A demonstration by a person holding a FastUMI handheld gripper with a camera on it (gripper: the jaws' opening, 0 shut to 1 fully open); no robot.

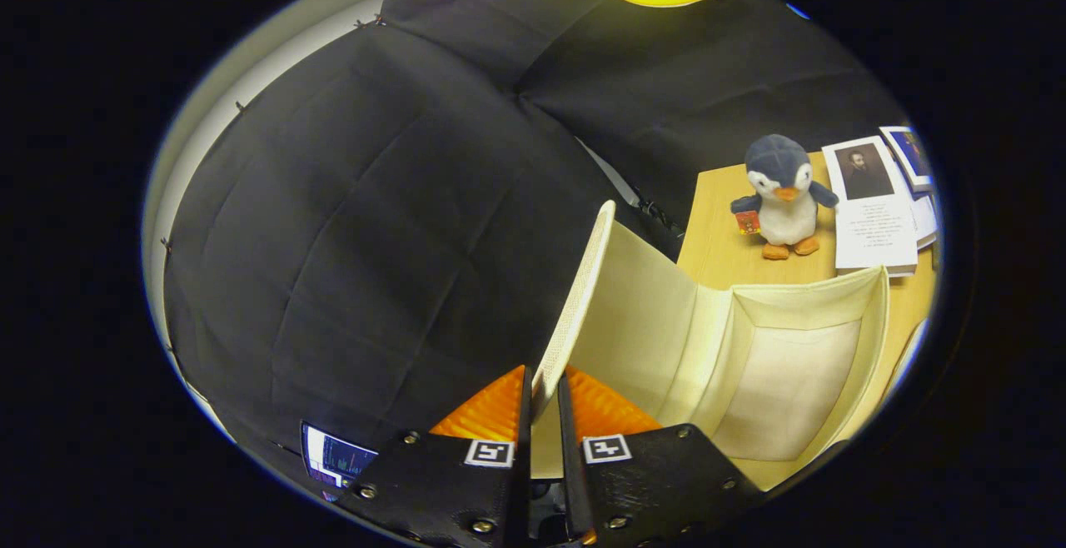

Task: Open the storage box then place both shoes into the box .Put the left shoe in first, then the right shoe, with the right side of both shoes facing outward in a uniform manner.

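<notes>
**Staged recording booth, home-style props**

Black cloth wall drapes behind a wooden worktop. On it: plush penguin, printed leaflets, cream fabric storage box. Fingers pinch the box lid.

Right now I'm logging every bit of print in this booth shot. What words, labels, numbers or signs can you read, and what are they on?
No text is readable.
Booklet beside the plush penguin: printed lines under a portrait, too small to read.
Red tag on the penguin: too small.
Square coded markers on the tongs: patterns, not words.
The tongs are shut on the storage box's lid.
</notes>
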